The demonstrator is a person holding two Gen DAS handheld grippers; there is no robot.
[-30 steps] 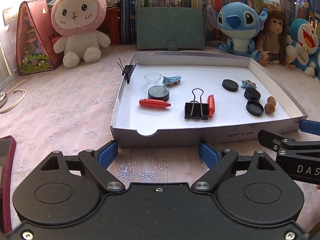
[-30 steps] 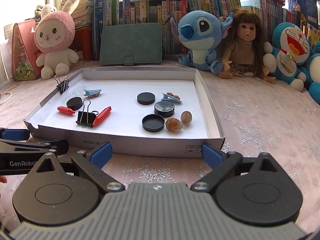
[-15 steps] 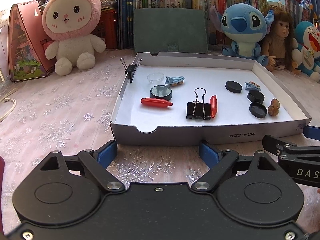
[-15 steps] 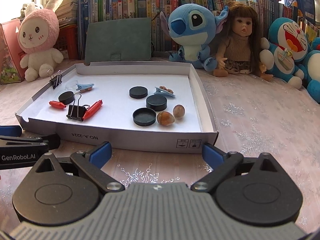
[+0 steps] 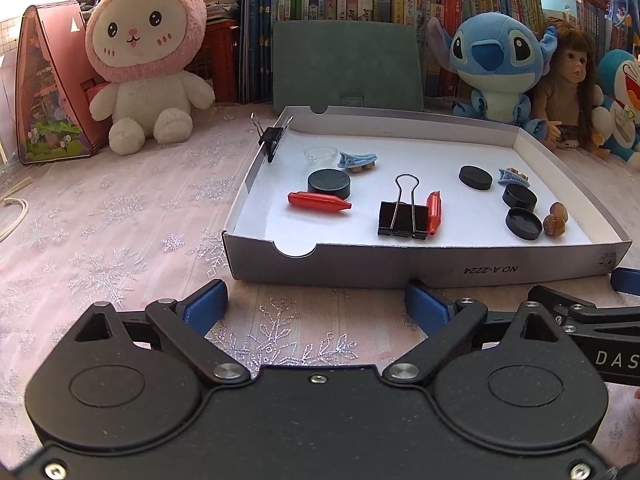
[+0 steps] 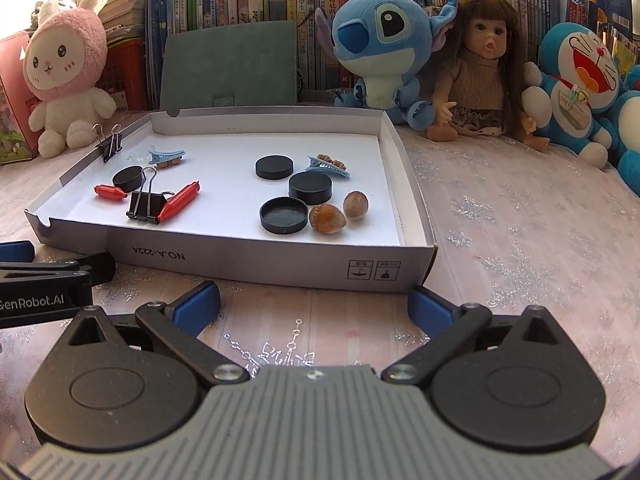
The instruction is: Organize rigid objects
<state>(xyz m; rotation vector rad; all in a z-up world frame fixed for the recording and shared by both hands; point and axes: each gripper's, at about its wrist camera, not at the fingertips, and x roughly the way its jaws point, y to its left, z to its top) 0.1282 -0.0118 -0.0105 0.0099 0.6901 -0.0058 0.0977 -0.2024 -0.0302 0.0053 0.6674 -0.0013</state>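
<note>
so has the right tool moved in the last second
Yes. The right tool has moved right along the box: the box's right corner sat above the tool's right finger, now between the fingers.

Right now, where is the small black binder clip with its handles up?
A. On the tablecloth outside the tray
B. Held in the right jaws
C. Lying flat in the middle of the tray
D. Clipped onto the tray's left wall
D: the small binder clip grips the top edge of the tray's left wall, handles sticking up.

One box lid (image 5: 420, 268); four black discs (image 6: 274, 167); two binder clips (image 5: 402, 222); two red capsules (image 5: 318, 201); two blue hair clips (image 5: 357, 159); two hazelnuts (image 6: 327, 218); one clear dish (image 5: 320, 155), possibly a lens; four plush toys (image 5: 146, 52); one doll (image 6: 478, 76).
</note>
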